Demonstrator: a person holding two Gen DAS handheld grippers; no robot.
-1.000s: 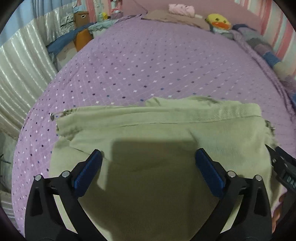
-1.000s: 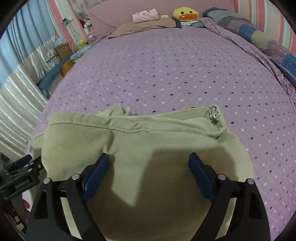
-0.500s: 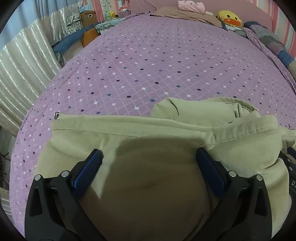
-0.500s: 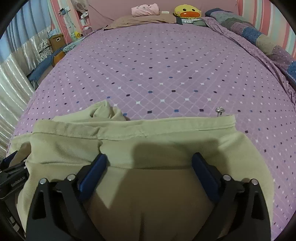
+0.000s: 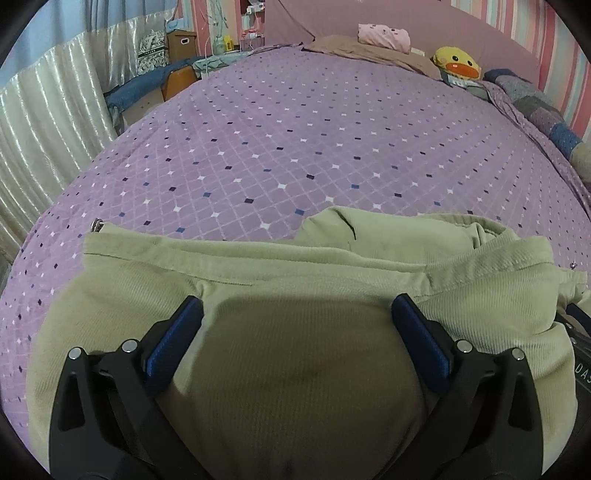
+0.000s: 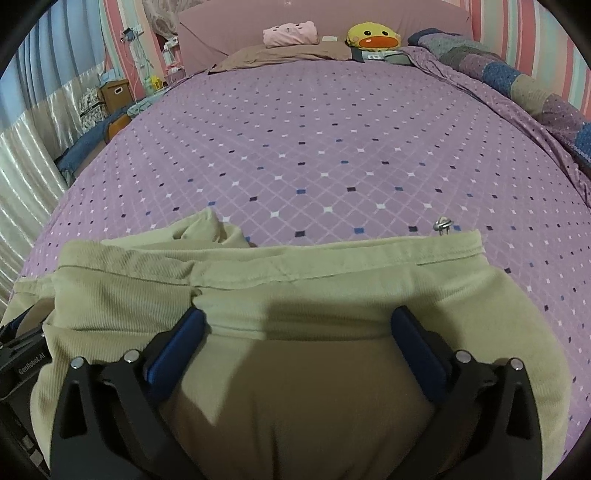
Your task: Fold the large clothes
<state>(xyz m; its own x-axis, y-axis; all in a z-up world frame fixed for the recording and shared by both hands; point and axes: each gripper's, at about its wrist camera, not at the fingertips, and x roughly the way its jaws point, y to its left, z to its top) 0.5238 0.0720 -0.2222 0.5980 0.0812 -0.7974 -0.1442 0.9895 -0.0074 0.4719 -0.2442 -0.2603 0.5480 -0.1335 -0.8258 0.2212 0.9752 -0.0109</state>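
A pale olive corduroy garment (image 5: 295, 266) lies folded on the purple bedspread (image 5: 295, 147), with a stitched hem along its far edge and a bunched fold behind it. A metal ring (image 6: 443, 224) sticks out at the hem's right corner and a metal fitting (image 5: 96, 225) at its left. My left gripper (image 5: 295, 306) hangs open just over the cloth's left half. My right gripper (image 6: 299, 317) is over the right half of the garment (image 6: 332, 273); its jaws are opening, cloth lies between them and the pads do not press it. Each gripper shows at the other view's edge.
A yellow duck plush (image 6: 373, 37), a pink pillow (image 6: 291, 33) and a brown cloth (image 6: 288, 55) lie at the bed's head. A patchwork quilt (image 6: 517, 77) runs along the right side. Curtains (image 5: 48, 122) and boxes (image 5: 181, 46) stand beyond the left edge.
Both grippers have sunk closer to the garment. Its hem now lies flatter on the bed, with a bunched fold showing behind it. The right jaws stand slightly wider.
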